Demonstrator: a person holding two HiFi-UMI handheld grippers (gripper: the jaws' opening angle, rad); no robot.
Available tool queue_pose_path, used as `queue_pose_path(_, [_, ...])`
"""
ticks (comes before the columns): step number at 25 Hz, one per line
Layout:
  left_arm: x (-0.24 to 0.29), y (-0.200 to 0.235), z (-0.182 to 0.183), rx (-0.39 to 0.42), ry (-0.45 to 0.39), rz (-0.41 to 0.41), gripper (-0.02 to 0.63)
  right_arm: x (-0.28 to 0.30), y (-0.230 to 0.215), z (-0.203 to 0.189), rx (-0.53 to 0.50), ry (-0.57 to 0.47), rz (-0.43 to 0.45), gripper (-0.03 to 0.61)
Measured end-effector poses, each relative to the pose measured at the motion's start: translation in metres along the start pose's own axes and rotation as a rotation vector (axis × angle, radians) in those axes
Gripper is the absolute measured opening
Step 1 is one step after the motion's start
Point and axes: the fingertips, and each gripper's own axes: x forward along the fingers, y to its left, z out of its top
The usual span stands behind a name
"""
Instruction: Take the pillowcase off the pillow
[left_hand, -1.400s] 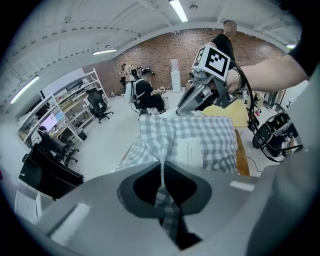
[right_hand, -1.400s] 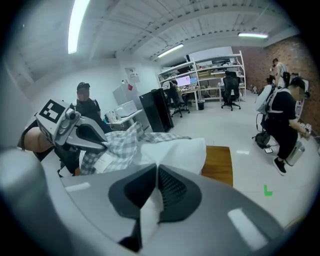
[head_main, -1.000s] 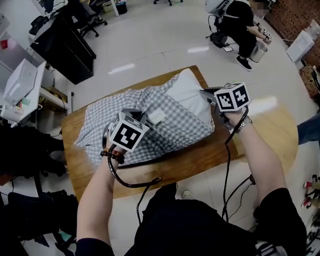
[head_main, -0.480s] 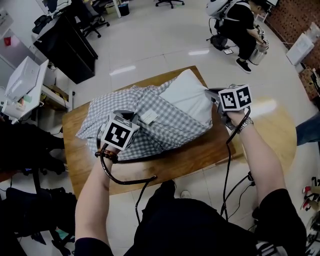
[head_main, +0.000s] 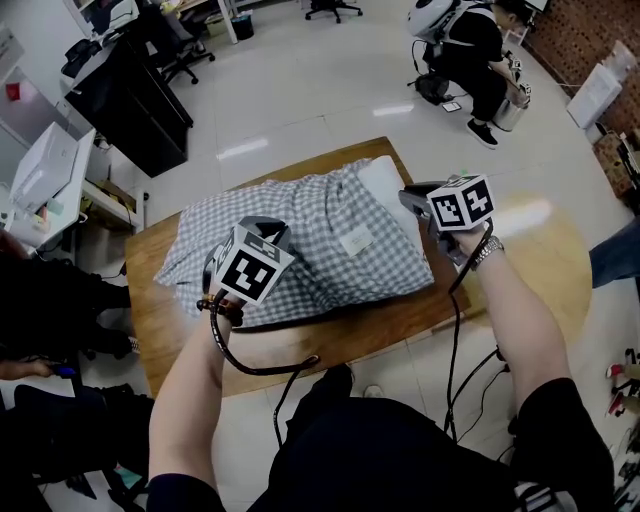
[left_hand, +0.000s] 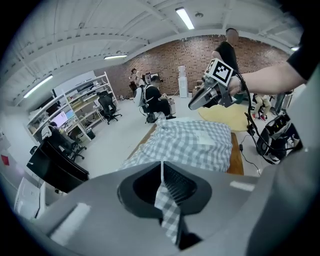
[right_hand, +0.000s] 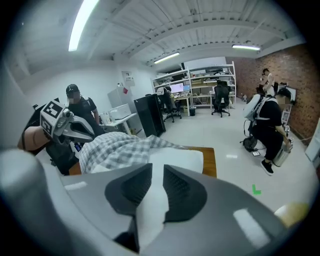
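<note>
two grips share this job, and the looser one is the worry. the right gripper, over the table's far right edge, has just been opening its jaws. they stand a little apart with the white corner of the pillow lying between them, and by my reading it is not firmly pinched. the left gripper, above the table's near left part, has its jaws closed tight on a thin fold of the pillowcase.

if the left pulls while the right has so slack a hold, the pillow would likely slide across the table inside its cover and nothing would strip off. the thin fold could also slip out of the left jaws under a hard tug.

the pillowcase is grey-and-white checked cloth, rumpled, spread over the middle of the table and covering most of the pillow. only a white end shows toward the table's far right corner. a small white label sits on top, and slack cloth trails toward the table's left edge.
</note>
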Motion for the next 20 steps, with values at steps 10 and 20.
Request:
queue_pose_path(10, [-0.008,0.035,0.019,0.03,-0.045,-0.02,0.021,0.009,0.004,0.032,0.009,-0.026,-0.053,0.106])
queue_pose_path(20, [0.023,0.08,0.047,0.027,-0.053,-0.103,0.071,0.045,-0.012,0.061,0.055,0.005,-0.085,0.161])
